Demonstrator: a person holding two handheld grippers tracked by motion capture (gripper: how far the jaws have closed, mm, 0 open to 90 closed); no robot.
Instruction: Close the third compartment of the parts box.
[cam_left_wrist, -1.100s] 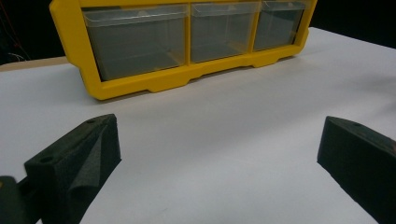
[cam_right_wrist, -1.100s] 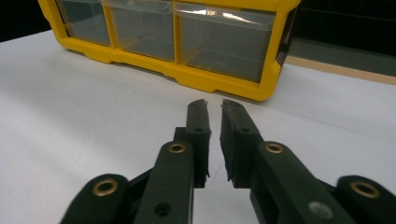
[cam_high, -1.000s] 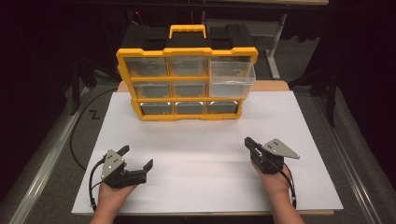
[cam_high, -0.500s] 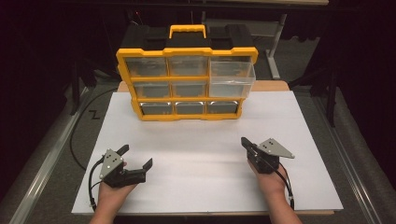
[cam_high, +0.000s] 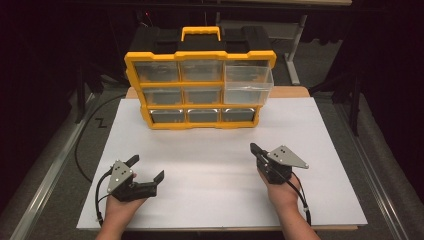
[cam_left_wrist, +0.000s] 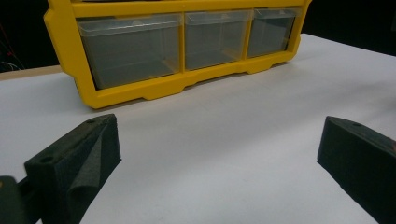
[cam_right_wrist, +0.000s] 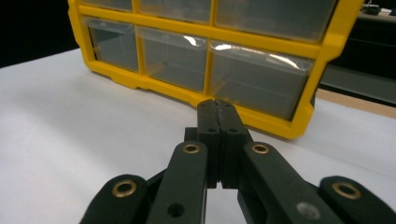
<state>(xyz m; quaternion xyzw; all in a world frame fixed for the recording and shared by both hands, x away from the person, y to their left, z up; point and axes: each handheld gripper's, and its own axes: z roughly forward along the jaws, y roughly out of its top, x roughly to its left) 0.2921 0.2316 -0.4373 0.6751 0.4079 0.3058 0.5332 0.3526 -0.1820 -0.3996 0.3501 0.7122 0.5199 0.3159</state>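
No readable text, label, brand, number or sign anywhere; the yellow organizer at the table's far edge, its clear drawers and black handle bear no legible marking; the white table top is blank

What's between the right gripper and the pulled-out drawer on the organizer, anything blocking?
Nothing visible. Bare white table surface lies between the right gripper and the yellow organizer. The pulled-out clear drawer, top right, juts forward with no object before it. The right gripper's jaws are pressed shut on nothing; the left gripper sits open, off to the side.
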